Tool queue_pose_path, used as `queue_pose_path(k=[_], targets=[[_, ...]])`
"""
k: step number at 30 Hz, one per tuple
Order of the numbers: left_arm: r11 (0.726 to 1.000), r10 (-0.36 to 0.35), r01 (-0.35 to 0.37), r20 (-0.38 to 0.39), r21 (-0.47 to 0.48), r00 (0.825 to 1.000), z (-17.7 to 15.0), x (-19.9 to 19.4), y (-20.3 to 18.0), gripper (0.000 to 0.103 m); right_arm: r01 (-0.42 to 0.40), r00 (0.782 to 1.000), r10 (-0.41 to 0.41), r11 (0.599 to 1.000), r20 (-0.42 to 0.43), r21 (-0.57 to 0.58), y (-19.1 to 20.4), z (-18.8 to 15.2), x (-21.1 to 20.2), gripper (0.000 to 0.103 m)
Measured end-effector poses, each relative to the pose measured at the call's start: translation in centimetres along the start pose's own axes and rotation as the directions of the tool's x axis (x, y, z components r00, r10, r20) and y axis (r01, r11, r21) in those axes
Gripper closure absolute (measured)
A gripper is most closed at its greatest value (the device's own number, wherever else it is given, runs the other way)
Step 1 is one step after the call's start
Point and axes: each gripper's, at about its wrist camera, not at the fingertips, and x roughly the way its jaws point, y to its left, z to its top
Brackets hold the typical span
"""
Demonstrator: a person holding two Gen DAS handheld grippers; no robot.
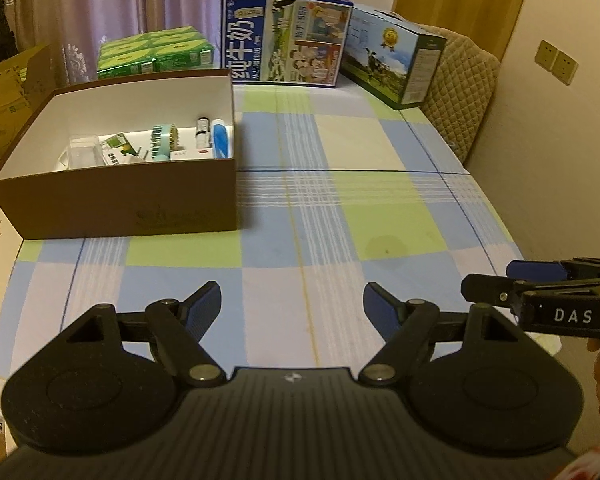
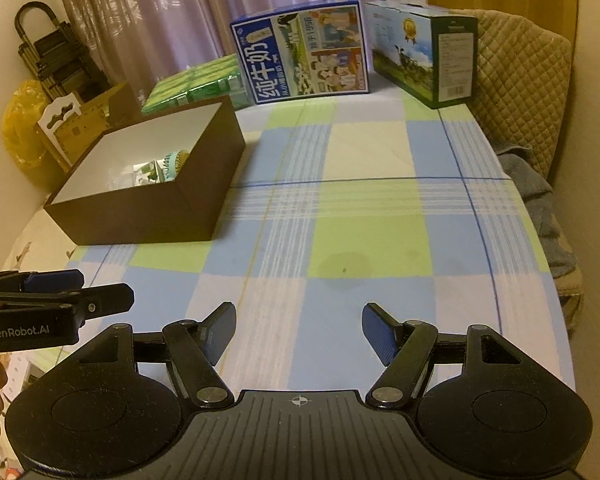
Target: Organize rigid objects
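Brown box (image 1: pixel 112 200) holds a comb (image 1: pixel 163 140), carton (image 1: pixel 118 151), small bottles (image 1: pixel 203 132); left gripper (image 1: pixel 292 304) and right gripper (image 2: pixel 299 326) gape, empty.

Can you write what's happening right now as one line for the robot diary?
left gripper: open, empty | right gripper: open, empty | brown box: holds small items | checked tablecloth: bare near grippers

From the right wrist, the near wall of the brown box (image 2: pixel 152 216) hides most of its contents. The picture's edge cuts off the other gripper (image 2: pixel 76 294) and the cardboard carton (image 1: pixel 4 96).
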Motion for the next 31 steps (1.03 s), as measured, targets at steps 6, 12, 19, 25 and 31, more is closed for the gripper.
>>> queue_pose_path(k=[6, 12, 19, 25, 31], targets=[[1.0, -0.005, 0.005, -0.002, 0.006, 1.0, -0.7, -0.4, -1.2, 0.028, 0.001, 1.0, -0.001, 1.0, -0.002, 0.003, -0.6, -0.9, -0.9, 0.036], [1.0, -0.007, 0.007, -0.007, 0.014, 1.0, -1.0, -0.6, -1.7, 0.028, 0.0, 1.0, 0.0, 1.0, -0.001, 0.01, -0.9, -1.3, -1.3, 0.036], [1.0, -0.007, 0.007, -0.007, 0.018, 1.0, -1.1, -0.6, -1.9, 0.028, 0.001, 1.0, -0.001, 1.0, 0.003, 0.011, -1.0, -1.3, -1.5, 0.036], [1.0, -0.001, 0.001, 0.002, 0.015, 1.0, -1.1, -0.6, -2.0, 0.028, 0.001, 1.0, -0.001, 1.0, 0.0, 0.013, -1.0, -1.3, -1.5, 0.036], [1.0, 0.021, -0.021, 0.005, 0.014, 1.0, -0.9, -0.5, -2.0, 0.03, 0.002, 1.0, -0.002, 1.0, 0.0, 0.014, -0.9, -1.3, -1.5, 0.036]])
